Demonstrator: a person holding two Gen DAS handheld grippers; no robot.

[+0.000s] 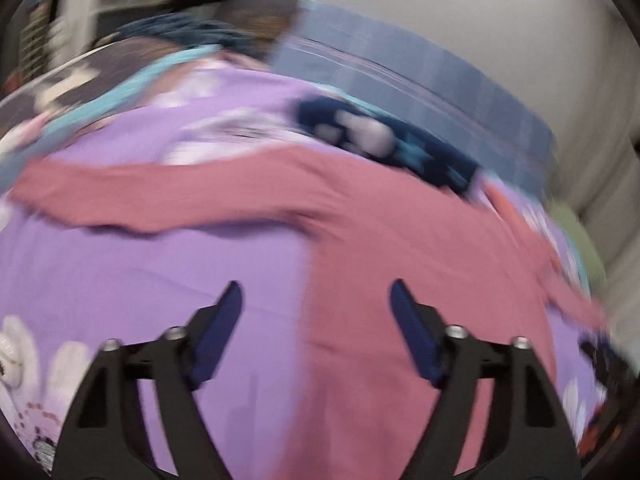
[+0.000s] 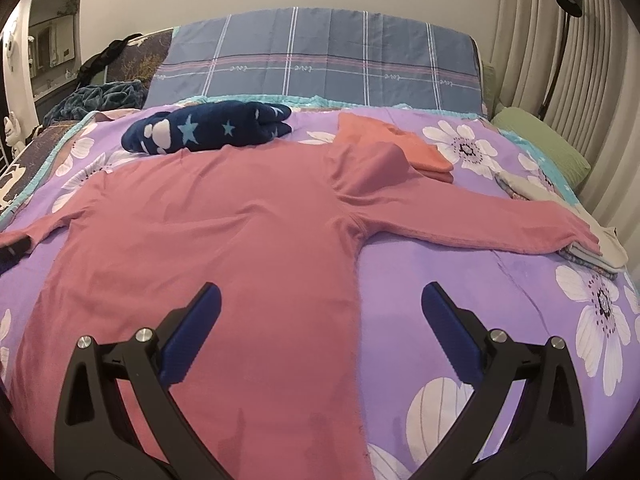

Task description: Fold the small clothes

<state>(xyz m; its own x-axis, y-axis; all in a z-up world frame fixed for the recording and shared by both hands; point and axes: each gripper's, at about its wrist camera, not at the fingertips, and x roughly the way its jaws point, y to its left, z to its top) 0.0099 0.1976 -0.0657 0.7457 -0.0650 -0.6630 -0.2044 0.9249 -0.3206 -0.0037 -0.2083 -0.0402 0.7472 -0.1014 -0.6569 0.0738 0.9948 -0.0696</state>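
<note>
I have the pink long-sleeved top point(image 2: 224, 216) spread flat on the floral bedspread point(image 2: 500, 280), sleeves out to both sides, so I judge folding has not begun. My right gripper point(image 2: 320, 308) hangs released with nothing between its fingers, the top's side edge running just ahead between them. My left gripper point(image 1: 316, 304) is also released and empty; its view is blurred, the top's other side edge directly ahead, one sleeve stretching away to its left. Next I'd judge each gripper must pinch a sleeve or side edge and carry it inward. The navy starred garment point(image 2: 208, 126) lies beyond the collar.
</note>
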